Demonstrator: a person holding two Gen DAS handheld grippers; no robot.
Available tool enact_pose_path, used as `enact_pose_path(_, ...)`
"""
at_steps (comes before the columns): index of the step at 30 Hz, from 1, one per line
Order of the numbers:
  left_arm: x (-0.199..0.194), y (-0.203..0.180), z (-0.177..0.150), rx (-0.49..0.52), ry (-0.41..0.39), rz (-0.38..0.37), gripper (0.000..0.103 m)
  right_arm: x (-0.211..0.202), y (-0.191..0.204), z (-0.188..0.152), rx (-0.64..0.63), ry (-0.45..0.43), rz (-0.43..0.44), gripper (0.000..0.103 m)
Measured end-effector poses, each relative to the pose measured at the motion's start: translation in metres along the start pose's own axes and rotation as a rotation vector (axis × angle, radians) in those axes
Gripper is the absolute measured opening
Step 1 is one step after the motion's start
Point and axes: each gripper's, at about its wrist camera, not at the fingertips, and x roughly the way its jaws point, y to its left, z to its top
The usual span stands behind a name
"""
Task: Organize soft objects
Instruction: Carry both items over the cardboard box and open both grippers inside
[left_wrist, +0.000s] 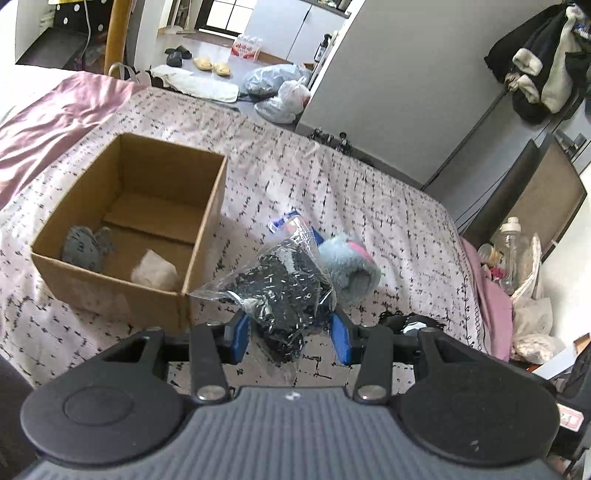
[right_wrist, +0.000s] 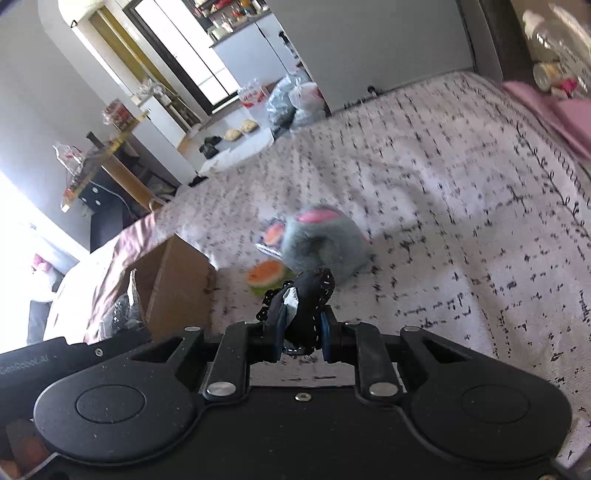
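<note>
My left gripper (left_wrist: 290, 338) is shut on a clear plastic bag (left_wrist: 284, 280) stuffed with black, white-flecked fabric, holding it above the bed next to the near right corner of an open cardboard box (left_wrist: 207, 206). A grey cloth (left_wrist: 86, 245) and a white fluffy piece (left_wrist: 153, 275) lie inside the box. My right gripper (right_wrist: 301, 332) is shut on a black fabric piece (right_wrist: 314, 291) with white stitching. Beyond it on the bed lie a blue-grey plush (right_wrist: 325, 240) with pink patches and a watermelon-slice toy (right_wrist: 266, 275). The plush (left_wrist: 351, 266) also shows behind the bag.
A patterned bedsheet (left_wrist: 369, 192) covers the bed, with a pink blanket (left_wrist: 55, 118) at its far left. A blue and white packet (left_wrist: 290, 221) lies behind the bag. Plastic bags (left_wrist: 280, 88) and slippers sit on the floor beyond. A bottle (left_wrist: 511, 243) stands to the right of the bed.
</note>
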Motion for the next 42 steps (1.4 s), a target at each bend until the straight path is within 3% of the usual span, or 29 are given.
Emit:
enact_pose_path(12, -0.032, 0.023, 0.018, -0.005, -0.063, -0.032, 0.044, -0.02, 0.048, 0.003, -0.051, -0.055, 0.035, 0.02)
enact_pose_path(23, -0.048, 0.054, 0.039, 0.002, -0.107, -0.03, 0.044, -0.012, 0.092, 0.001, -0.099, -0.057, 0.07, 0.02)
enact_pose_path(35, -0.045, 0.097, 0.057, -0.04, -0.117, -0.02, 0.044, 0.01, 0.129, -0.005, -0.138, -0.039, 0.088, 0.02)
enact_pose_path(42, -0.024, 0.121, 0.068, -0.071, -0.091, -0.012, 0.044, 0.033, 0.15, -0.009, -0.151, -0.008, 0.1, 0.02)
